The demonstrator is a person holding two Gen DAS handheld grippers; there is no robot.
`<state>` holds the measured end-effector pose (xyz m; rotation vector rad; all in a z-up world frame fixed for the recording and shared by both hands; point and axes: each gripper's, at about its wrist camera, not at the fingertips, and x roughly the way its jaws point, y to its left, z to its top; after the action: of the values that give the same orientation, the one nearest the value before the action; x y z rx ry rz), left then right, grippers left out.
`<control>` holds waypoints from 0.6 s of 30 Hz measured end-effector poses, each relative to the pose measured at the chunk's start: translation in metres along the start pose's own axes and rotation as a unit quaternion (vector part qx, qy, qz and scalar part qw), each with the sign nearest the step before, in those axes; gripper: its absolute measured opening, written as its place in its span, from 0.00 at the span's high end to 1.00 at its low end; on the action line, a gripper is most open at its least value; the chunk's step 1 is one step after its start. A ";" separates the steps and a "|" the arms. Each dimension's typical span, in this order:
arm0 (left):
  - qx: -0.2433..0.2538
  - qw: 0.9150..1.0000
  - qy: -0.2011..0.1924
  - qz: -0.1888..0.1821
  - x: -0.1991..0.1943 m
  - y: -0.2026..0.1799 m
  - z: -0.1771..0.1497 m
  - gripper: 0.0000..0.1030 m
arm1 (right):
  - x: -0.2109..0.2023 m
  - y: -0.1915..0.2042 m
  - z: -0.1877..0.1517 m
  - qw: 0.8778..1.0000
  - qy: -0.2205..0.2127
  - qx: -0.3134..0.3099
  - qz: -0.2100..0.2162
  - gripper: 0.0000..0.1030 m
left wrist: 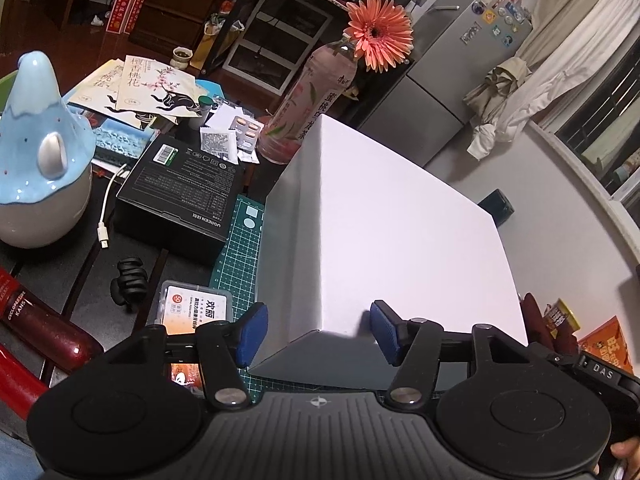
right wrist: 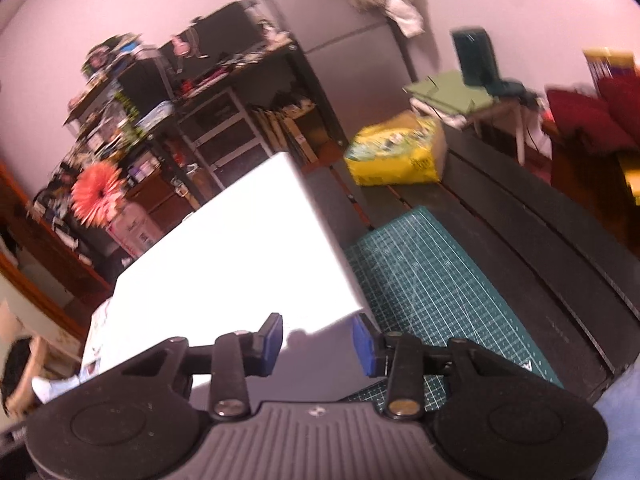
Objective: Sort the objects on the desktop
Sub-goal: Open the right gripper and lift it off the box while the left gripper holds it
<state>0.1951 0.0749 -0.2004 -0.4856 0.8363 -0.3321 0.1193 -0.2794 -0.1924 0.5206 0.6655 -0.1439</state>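
A large white box (left wrist: 400,232) stands on the green cutting mat (left wrist: 240,248) and fills the middle of the left wrist view. My left gripper (left wrist: 318,332) straddles its near corner, one blue pad (left wrist: 252,332) beside the grey side face and the other over the top face. The pads stand apart and do not squeeze the box. The right wrist view is blurred. In it the same white box (right wrist: 240,256) lies just ahead of my right gripper (right wrist: 318,344), whose pads stand apart in front of the box's near right corner, with nothing held between them.
Left of the box are a black carton (left wrist: 180,196), a blue-and-white ceramic jar (left wrist: 40,152), a white cable (left wrist: 106,208), a black hair claw (left wrist: 128,284), a small clear case (left wrist: 198,308) and a red tube (left wrist: 36,320). Behind stands a pink bottle (left wrist: 308,108) holding an orange flower (left wrist: 378,34). A yellow bag (right wrist: 396,156) lies at the far end.
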 end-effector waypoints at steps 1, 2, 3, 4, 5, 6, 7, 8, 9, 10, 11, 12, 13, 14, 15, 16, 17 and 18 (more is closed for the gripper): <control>-0.001 1.000 0.000 -0.001 0.000 0.000 0.000 0.44 | -0.002 0.006 -0.001 1.000 -0.003 -0.012 0.004 0.68; -0.001 1.000 0.001 -0.002 0.000 0.001 0.000 0.44 | -0.004 0.013 -0.002 1.000 -0.003 -0.023 0.010 0.69; -0.001 1.000 0.000 -0.002 0.000 0.001 0.000 0.44 | -0.006 0.019 -0.002 0.999 -0.001 -0.031 0.016 0.70; -0.002 1.000 0.000 -0.003 0.000 0.001 0.000 0.43 | -0.006 0.026 -0.003 0.999 0.001 -0.041 0.023 0.71; -0.002 1.000 0.000 -0.003 0.000 0.001 0.000 0.43 | -0.006 0.033 -0.003 0.998 0.004 -0.053 0.030 0.73; -0.002 1.000 0.000 -0.002 0.000 0.001 -0.001 0.43 | -0.006 0.040 -0.003 0.997 0.006 -0.064 0.033 0.75; -0.002 1.000 0.000 -0.002 0.000 0.001 -0.001 0.43 | -0.006 0.047 -0.002 0.997 0.009 -0.075 0.036 0.75; -0.002 1.000 0.000 -0.002 0.000 0.001 -0.001 0.43 | -0.006 0.055 -0.001 0.995 0.012 -0.088 0.039 0.75; -0.002 1.000 0.000 -0.002 0.000 0.000 -0.001 0.43 | -0.006 0.063 0.000 0.994 0.014 -0.098 0.042 0.75; -0.003 1.000 0.000 -0.002 0.000 0.000 -0.001 0.43 | -0.005 0.070 0.002 0.993 0.016 -0.108 0.044 0.75; -0.003 1.000 0.000 -0.002 0.000 0.000 0.000 0.43 | -0.005 0.078 0.004 0.992 0.017 -0.117 0.046 0.76; -0.003 1.000 0.000 -0.003 0.000 0.001 0.000 0.43 | -0.004 0.085 0.007 0.991 0.020 -0.126 0.049 0.78; -0.004 1.000 0.001 -0.003 0.000 0.001 0.000 0.43 | -0.002 0.093 0.009 0.989 0.025 -0.133 0.051 0.78; -0.005 1.000 0.001 -0.003 0.000 0.001 0.000 0.42 | -0.001 0.101 0.011 0.988 0.031 -0.140 0.052 0.78; -0.006 1.000 0.002 -0.003 0.000 0.002 0.000 0.42 | 0.002 0.108 0.012 0.987 0.038 -0.145 0.056 0.78; -0.007 1.000 0.002 -0.003 0.000 0.002 0.000 0.41 | 0.005 0.115 0.013 0.986 0.045 -0.149 0.060 0.78; -0.008 1.000 0.002 -0.004 0.001 0.003 0.000 0.40 | 0.008 0.122 0.014 0.984 0.053 -0.156 0.064 0.78; -0.008 1.000 0.002 -0.004 0.001 0.003 0.000 0.40 | 0.010 0.129 0.014 0.983 0.057 -0.164 0.066 0.78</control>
<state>0.1959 0.0773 -0.2026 -0.5038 0.8421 -0.3330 0.1723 -0.1744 -0.1357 0.2541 0.7464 0.1197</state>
